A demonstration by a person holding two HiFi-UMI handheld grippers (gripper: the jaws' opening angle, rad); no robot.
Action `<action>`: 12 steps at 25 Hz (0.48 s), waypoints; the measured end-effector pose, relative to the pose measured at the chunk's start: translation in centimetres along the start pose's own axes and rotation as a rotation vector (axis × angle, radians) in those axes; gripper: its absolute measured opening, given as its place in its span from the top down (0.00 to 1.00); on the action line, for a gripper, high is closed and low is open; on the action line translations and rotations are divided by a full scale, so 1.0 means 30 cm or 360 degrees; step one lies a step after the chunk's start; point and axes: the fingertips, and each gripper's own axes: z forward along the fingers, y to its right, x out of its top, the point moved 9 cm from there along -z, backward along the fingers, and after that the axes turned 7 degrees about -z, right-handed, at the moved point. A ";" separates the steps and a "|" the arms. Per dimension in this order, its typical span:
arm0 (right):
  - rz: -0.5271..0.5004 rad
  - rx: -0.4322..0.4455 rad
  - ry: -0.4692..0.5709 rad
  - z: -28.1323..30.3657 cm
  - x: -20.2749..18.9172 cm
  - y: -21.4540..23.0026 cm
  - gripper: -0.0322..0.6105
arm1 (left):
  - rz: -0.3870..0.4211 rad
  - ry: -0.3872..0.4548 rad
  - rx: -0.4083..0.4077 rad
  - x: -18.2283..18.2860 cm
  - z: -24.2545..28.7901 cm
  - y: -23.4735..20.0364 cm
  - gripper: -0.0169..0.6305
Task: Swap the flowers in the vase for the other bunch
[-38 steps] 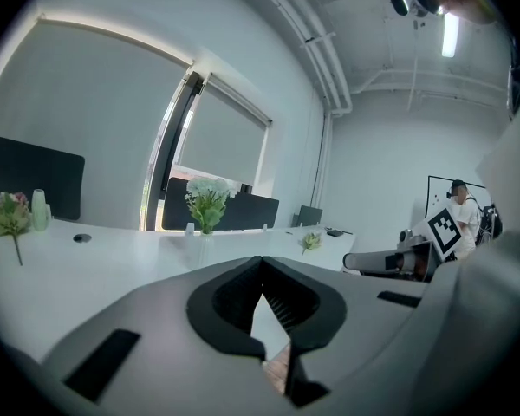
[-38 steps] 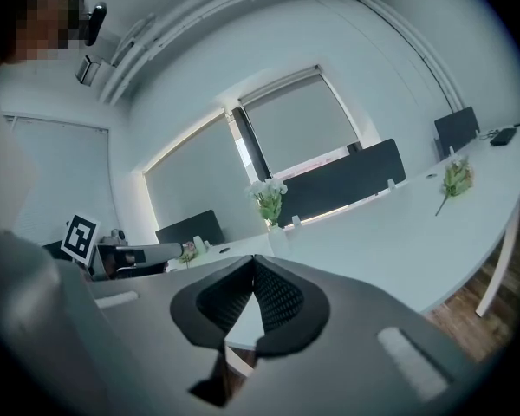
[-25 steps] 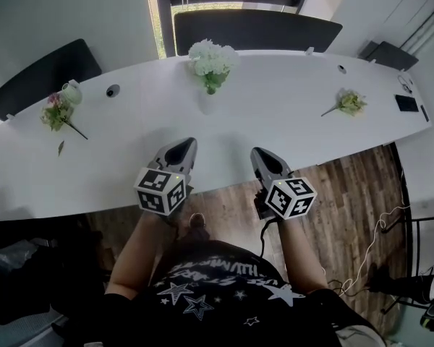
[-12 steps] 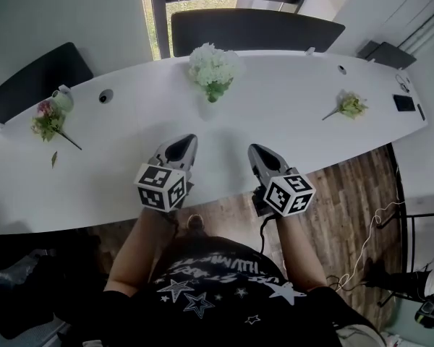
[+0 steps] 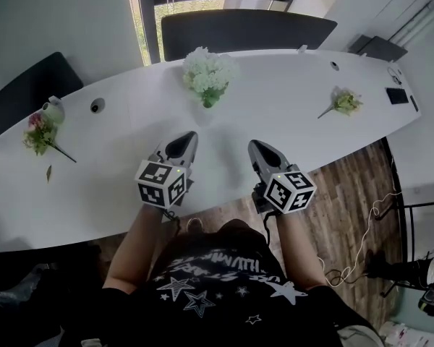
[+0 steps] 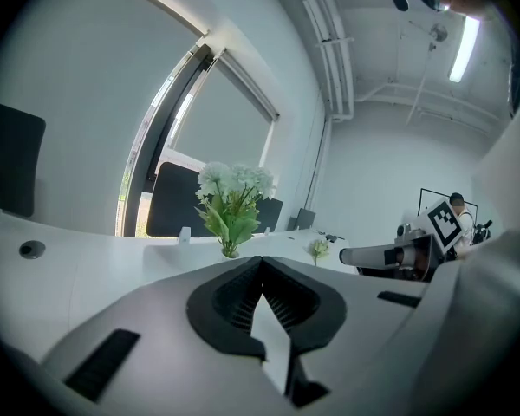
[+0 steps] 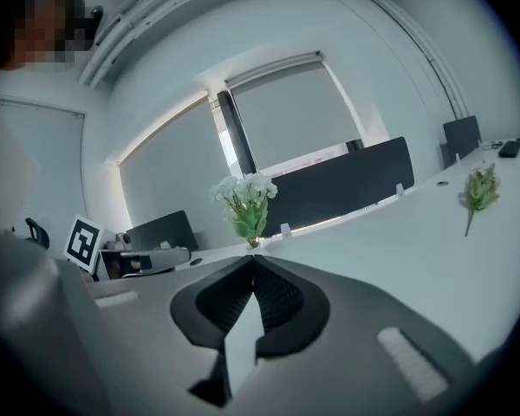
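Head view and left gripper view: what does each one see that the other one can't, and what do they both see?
Only the head view shows the wooden floor and the person's black star shirt. Only the left gripper view shows the ceiling light and the ceiling pipes. Both show the white flowers standing on the white table, and the small green bunch lying farther right.

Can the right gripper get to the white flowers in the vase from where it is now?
Probably yes. Only bare table lies between the right gripper and the white flowers, and nothing blocks the way. Its jaws are shut, so they must open first.
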 end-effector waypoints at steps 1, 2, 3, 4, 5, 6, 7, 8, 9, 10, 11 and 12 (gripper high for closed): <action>0.0003 -0.0008 0.0004 -0.001 0.003 0.006 0.95 | 0.0002 -0.0003 -0.0001 0.001 0.003 -0.002 0.96; 0.0005 -0.0013 0.0007 -0.001 0.005 0.012 0.95 | 0.0003 -0.0006 0.0002 0.000 0.006 -0.004 0.96; 0.0007 -0.0015 0.0008 0.000 0.007 0.019 0.95 | 0.0002 -0.0011 0.0007 -0.003 0.010 -0.006 0.96; 0.0009 -0.0012 0.0006 0.003 0.007 0.027 0.95 | 0.0002 -0.0016 0.0014 -0.007 0.014 -0.007 0.96; 0.0013 -0.0005 0.0001 0.009 0.006 0.038 0.95 | 0.0003 -0.0020 0.0023 -0.011 0.019 -0.007 0.96; 0.0018 0.0008 -0.0006 0.016 0.004 0.049 0.95 | 0.0005 -0.0019 0.0035 -0.014 0.024 -0.006 0.96; 0.0022 0.0024 -0.0015 0.025 0.002 0.061 0.95 | 0.0007 -0.0015 0.0047 -0.016 0.027 -0.005 0.96; 0.0024 0.0042 -0.0023 0.037 0.001 0.072 0.95 | 0.0009 -0.0008 0.0061 -0.016 0.030 -0.004 0.96; 0.0023 0.0062 -0.0029 0.052 0.003 0.082 0.95 | 0.0012 0.0001 0.0075 -0.015 0.033 -0.004 0.96; 0.0020 0.0085 -0.0031 0.069 0.008 0.090 0.95 | 0.0015 0.0009 0.0093 -0.013 0.035 -0.006 0.96; 0.0014 0.0112 -0.0034 0.086 0.014 0.096 0.95 | 0.0021 0.0016 0.0115 -0.012 0.036 -0.009 0.96; 0.0005 0.0143 -0.0039 0.104 0.021 0.102 0.95 | 0.0027 0.0021 0.0141 -0.011 0.036 -0.012 0.96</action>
